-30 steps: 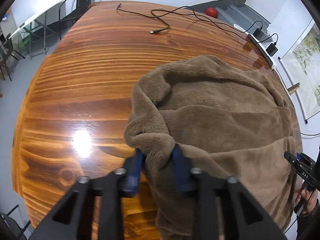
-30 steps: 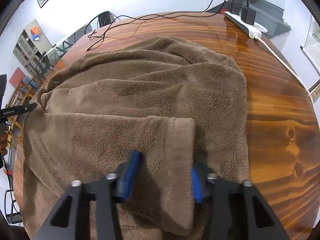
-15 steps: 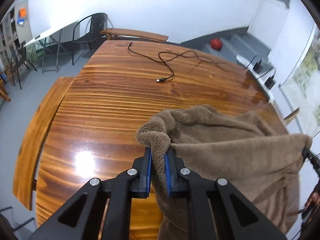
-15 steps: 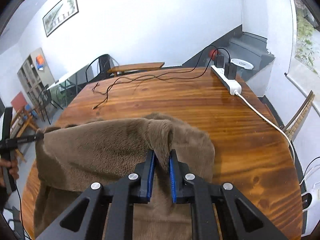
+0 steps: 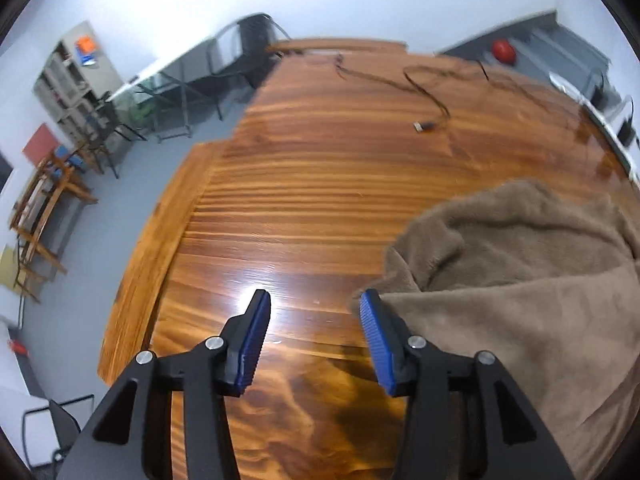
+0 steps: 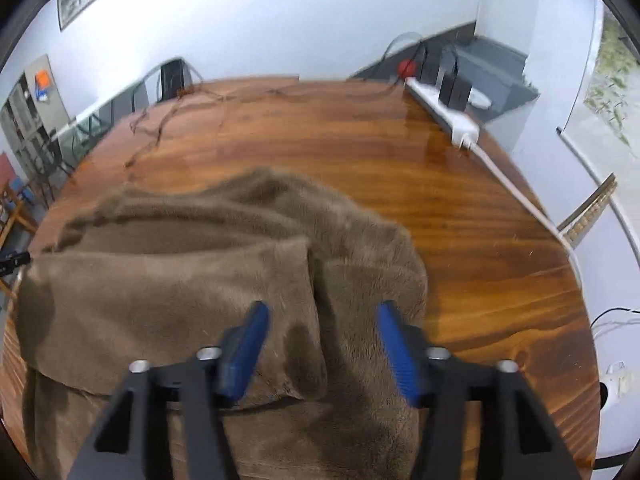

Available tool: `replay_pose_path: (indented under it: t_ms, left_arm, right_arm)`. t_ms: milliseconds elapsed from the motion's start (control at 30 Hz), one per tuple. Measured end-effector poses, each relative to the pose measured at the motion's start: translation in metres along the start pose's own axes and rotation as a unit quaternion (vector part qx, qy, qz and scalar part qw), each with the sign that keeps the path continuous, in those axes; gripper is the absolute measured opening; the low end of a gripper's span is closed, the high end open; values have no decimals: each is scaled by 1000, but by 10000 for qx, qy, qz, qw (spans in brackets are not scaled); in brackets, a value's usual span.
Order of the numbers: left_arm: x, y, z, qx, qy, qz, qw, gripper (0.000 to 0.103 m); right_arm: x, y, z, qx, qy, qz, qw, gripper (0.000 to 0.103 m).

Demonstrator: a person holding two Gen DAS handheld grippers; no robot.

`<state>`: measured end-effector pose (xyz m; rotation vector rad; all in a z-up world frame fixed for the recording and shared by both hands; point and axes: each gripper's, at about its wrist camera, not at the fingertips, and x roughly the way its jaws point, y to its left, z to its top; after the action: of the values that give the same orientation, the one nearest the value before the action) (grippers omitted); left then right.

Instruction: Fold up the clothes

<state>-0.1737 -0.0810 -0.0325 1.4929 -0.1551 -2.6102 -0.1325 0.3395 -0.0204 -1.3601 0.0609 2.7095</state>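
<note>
From my left wrist, my left gripper (image 5: 314, 320) was opening over bare wooden table (image 5: 320, 184), holding nothing; the brown fleece garment (image 5: 520, 280) lay beside it. From my right wrist, my right gripper (image 6: 320, 332) was opening above the garment's (image 6: 224, 280) folded flap, ungripped, its long axis crosswise.

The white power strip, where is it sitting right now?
In the right wrist view the white power strip lies along the far right edge of the wooden table, with black plugs in it, well beyond the brown fleece garment.
</note>
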Motion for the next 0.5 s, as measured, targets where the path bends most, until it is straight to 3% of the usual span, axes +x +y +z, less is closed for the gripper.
replay_pose_path:
  t_ms: [133, 267, 300, 400, 500]
  left_arm:
    - [-38, -11, -15, 279, -510, -582, 9966, 61]
    - [-45, -46, -36, 901, -475, -1470, 9839, 65]
    - [-40, -54, -40, 1009, -389, -1548, 9820, 65]
    - [-14, -67, -52, 1241, -17, -1311, 9836, 65]
    - [6, -67, -57, 1296, 271, -1210, 9838, 65]
  right_arm:
    - [-11, 19, 3, -357, -161, 409, 9984, 62]
    - [10, 32, -5, -468, 203, 690, 9963, 62]
    - [18, 33, -8, -440, 316, 702, 9961, 62]
    - [41, 32, -15, -382, 679, 663, 9948, 62]
    - [46, 36, -19, -551, 780, 565, 9938, 62]
